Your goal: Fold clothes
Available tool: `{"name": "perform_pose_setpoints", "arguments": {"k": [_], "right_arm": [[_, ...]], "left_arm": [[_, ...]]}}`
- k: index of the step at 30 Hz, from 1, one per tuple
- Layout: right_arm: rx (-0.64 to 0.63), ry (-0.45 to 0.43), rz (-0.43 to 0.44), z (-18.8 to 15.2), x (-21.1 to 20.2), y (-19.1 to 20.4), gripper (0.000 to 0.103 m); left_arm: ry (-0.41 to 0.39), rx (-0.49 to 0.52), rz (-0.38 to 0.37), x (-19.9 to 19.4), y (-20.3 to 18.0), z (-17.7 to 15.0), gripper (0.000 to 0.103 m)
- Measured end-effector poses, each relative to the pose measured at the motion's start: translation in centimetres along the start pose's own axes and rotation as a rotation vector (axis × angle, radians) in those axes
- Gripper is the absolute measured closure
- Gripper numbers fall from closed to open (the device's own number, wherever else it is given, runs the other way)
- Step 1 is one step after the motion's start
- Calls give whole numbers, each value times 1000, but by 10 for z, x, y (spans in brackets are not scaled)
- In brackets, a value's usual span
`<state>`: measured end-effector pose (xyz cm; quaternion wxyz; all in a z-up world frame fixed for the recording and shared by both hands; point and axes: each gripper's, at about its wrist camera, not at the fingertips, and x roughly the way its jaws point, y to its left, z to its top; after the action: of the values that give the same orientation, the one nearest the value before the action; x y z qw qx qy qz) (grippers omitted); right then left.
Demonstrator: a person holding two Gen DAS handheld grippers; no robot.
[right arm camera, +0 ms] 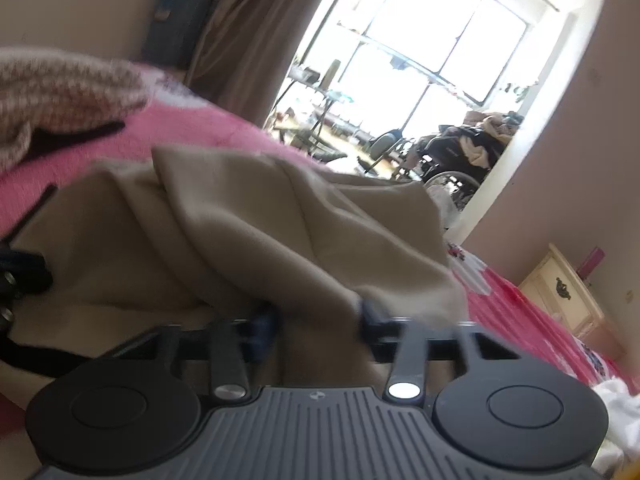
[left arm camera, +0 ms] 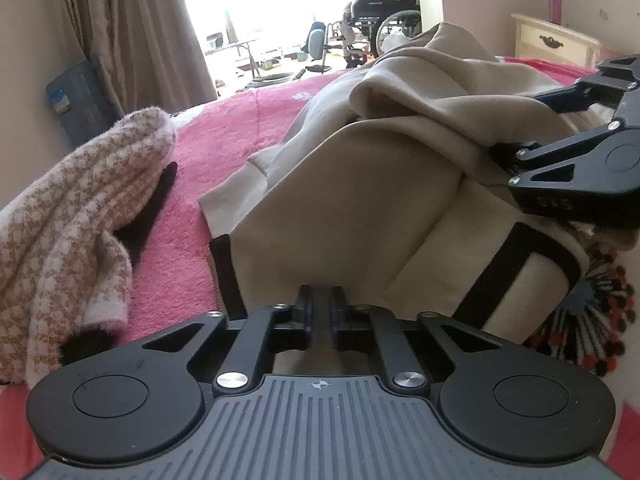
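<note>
A beige garment (left arm camera: 360, 184) with a cream panel and black stripes (left arm camera: 492, 276) lies on a pink blanket (left arm camera: 192, 208). My left gripper (left arm camera: 320, 308) is shut on its near edge, with the fingers almost touching and fabric pinched between them. To the right, my right gripper (left arm camera: 520, 128) holds a thick raised fold of the same garment. In the blurred right wrist view, the beige garment (right arm camera: 240, 220) drapes over the right gripper (right arm camera: 318, 320) and fills the gap between its fingers.
A fuzzy brown-and-white houndstooth garment (left arm camera: 80, 208) lies on the blanket's left side, also visible as the houndstooth garment (right arm camera: 60, 88). Beyond the bed are a curtain (left arm camera: 140, 28), a wheelchair (left arm camera: 380, 12) by the bright window, and a cream nightstand (left arm camera: 552, 40).
</note>
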<state>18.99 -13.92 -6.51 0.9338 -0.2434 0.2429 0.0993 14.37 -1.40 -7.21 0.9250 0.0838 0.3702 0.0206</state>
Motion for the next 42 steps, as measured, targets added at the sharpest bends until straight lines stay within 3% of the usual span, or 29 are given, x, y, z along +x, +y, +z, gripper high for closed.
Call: {"name": "perform_pose_setpoints", "arguments": {"k": [3, 14, 19, 26, 29, 31, 32, 40, 41, 42], "right_arm": [[39, -50, -12, 3, -22, -10, 87], [200, -233, -41, 1, -132, -70, 91], [257, -294, -3, -7, -188, -88, 92], [407, -337, 167, -28, -263, -106, 96], [420, -288, 250, -41, -278, -98, 96], [406, -240, 297, -53, -283, -88, 96], [396, -211, 321, -60, -284, -81, 96], [322, 108, 491, -130, -264, -31, 91], [337, 115, 509, -131, -263, -36, 86], [357, 103, 514, -129, -262, -43, 71]], "left_arm": [[-15, -21, -10, -8, 1, -1, 102], [-131, -5, -61, -57, 14, -11, 103], [-179, 15, -114, -91, 27, -17, 103], [-245, 44, -196, -138, 46, -26, 103], [-282, 62, -263, -151, 42, -25, 92], [-294, 57, -303, -156, 39, -26, 78], [-292, 53, -322, -156, 37, -26, 77], [-129, -95, -453, -125, 47, -34, 68], [-110, -102, -460, -120, 46, -34, 67], [-95, -101, -467, -116, 44, -34, 63]]}}
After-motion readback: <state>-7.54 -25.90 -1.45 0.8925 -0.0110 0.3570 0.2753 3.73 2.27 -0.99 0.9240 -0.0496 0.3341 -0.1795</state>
